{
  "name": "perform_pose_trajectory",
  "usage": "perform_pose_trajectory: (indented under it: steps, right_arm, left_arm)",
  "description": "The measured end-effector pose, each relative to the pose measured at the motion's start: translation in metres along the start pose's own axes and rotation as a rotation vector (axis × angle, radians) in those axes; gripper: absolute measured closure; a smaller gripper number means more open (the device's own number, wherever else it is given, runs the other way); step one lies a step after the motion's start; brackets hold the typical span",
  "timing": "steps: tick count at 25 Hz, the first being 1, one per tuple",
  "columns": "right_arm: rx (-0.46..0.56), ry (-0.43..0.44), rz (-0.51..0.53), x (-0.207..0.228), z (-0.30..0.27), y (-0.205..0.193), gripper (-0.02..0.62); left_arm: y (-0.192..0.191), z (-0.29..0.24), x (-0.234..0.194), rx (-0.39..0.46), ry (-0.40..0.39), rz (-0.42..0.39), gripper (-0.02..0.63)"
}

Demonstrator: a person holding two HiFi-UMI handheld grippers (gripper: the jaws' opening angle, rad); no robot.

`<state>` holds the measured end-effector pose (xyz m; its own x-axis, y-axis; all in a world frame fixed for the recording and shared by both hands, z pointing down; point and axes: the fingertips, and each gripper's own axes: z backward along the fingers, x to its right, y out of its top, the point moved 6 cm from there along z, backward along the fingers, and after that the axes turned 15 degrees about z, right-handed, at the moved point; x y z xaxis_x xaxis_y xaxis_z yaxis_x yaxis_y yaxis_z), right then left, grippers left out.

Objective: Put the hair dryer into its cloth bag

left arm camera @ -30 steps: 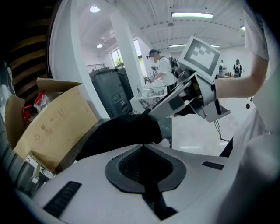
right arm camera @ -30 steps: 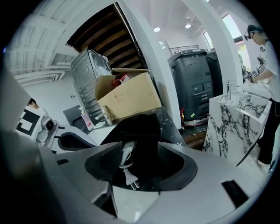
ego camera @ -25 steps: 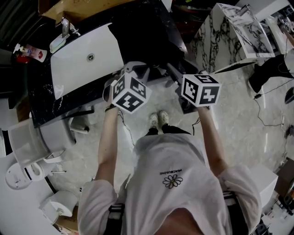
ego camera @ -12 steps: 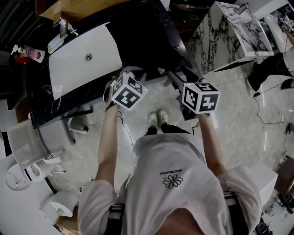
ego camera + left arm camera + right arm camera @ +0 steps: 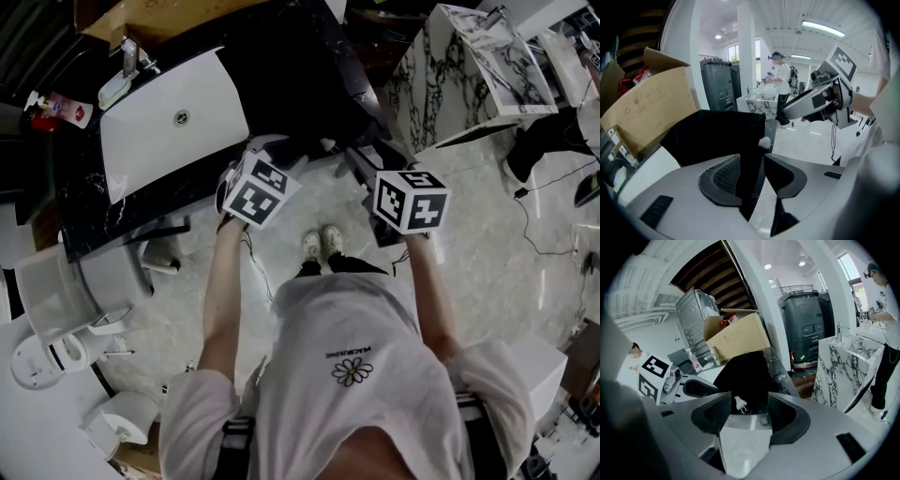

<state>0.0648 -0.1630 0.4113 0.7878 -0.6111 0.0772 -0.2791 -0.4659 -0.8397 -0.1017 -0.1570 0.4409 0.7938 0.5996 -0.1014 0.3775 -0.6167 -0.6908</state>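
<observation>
The black cloth bag (image 5: pixel 717 133) lies on the dark counter (image 5: pixel 89 206) by its front edge, and is hard to tell from it in the head view. My left gripper (image 5: pixel 752 161) has just been opening; a fold of the bag's cloth stands between its jaws, clear of the right pad. A white plug (image 5: pixel 764 142) pokes out at the bag's (image 5: pixel 745 376) near side. My right gripper (image 5: pixel 749 401) is open just short of that plug (image 5: pixel 739 403), holding nothing. The hair dryer's body does not show. Both grippers (image 5: pixel 267 150) (image 5: pixel 361 159) point at the counter edge.
A white sink (image 5: pixel 169 117) is set in the counter's left part. A cardboard box (image 5: pixel 651 108) stands behind the bag. A marble-patterned stand (image 5: pixel 450 84) is to the right, with cables on the floor beyond. Another person (image 5: pixel 780 84) stands far off.
My left gripper has rolled and sunk slightly toward the counter edge. The right gripper's cube has drifted a little nearer to me.
</observation>
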Motion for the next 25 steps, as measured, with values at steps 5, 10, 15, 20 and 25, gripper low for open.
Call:
perform_pose_trajectory:
  steps: [5,10,15,20,25]
  right_arm:
    - [0.098,-0.027,0.039,0.006,0.008,0.036,0.367]
    - [0.287,-0.047,0.076,0.008,0.026,0.101,0.387]
    - [0.476,-0.053,0.119,-0.005,0.050,0.151,0.482]
    - [0.596,-0.140,0.207,-0.023,0.070,0.162,0.574]
    - [0.656,-0.186,0.288,-0.040,0.079,0.154,0.583]
  left_arm:
    - [0.045,0.038,0.002,0.198,-0.009,0.045,0.440]
    - [0.102,0.100,-0.003,0.490,0.057,0.139,0.445]
    - [0.129,0.168,-0.003,0.814,0.289,0.232,0.575]
    - [0.116,0.205,0.010,0.990,0.411,0.333,0.588]
    - [0.091,0.218,0.023,1.064,0.557,0.343,0.589]
